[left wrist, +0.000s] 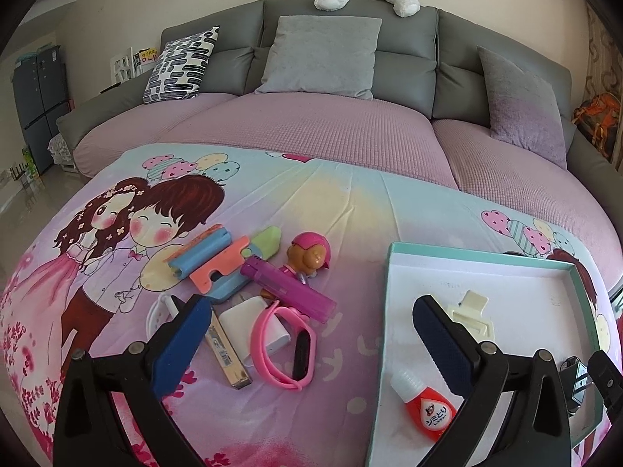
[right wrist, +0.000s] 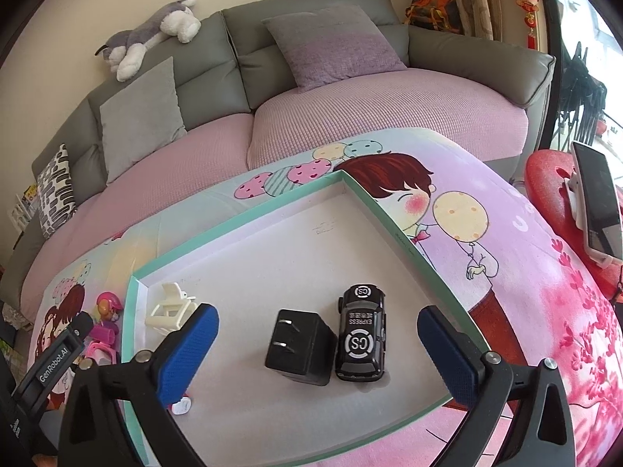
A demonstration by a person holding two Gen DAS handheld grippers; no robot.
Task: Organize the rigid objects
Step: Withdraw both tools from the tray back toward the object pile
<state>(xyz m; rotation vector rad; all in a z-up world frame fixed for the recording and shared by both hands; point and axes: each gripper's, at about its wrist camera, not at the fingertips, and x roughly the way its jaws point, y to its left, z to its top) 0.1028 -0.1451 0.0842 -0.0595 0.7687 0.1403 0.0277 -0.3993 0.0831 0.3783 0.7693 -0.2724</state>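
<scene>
With both claws spread and empty, my right claw (right wrist: pixel 315 344) hung over the charger (right wrist: pixel 300 350) and toy car (right wrist: pixel 362 336) in the tray (right wrist: pixel 233 218), so my left claw (left wrist: pixel 311 346) needed the pink watch (left wrist: pixel 280 344) at its twelve o'clock.

A cartoon-print cloth (left wrist: pixel 350 202) covers the surface; at centre left lies a toy pile (left wrist: pixel 249 272), at lower right a teal-rimmed shallow box (left wrist: pixel 389 311) rests flat
</scene>
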